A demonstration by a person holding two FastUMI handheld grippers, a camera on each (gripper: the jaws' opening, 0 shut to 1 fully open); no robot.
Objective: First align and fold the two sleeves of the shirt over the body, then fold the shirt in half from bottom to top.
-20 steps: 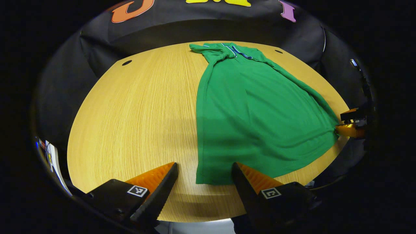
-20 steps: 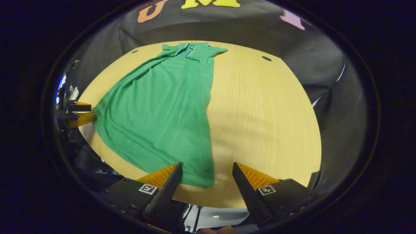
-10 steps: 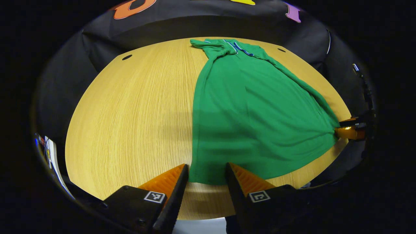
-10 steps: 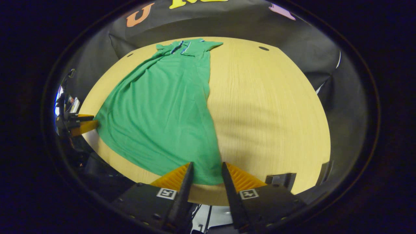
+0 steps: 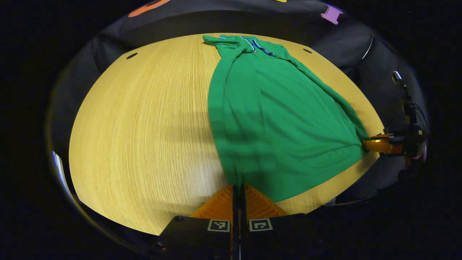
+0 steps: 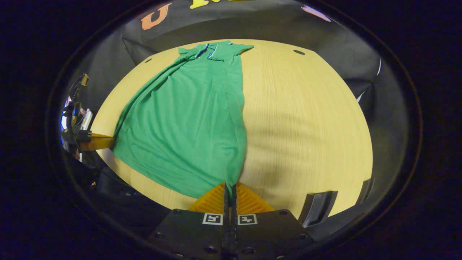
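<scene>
Recording booth / lab setup, not a home. Black cloth wall (image 5: 231,21) wraps round the back and sides. Light wood bench (image 5: 144,126) w/ round cable holes (image 6: 299,52) near its far edge, office-desk type. Equipment on a stand w/ cables at the side (image 5: 408,104). Dark surroundings, light falls mainly on the bench top.

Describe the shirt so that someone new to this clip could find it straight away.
Start at the round wooden table that stands before the black booth wall. The green shirt lies stretched along it, its striped collar at the far edge and both near hem corners pinched by the left gripper and the right gripper. It is the one garment on the wood.
</scene>
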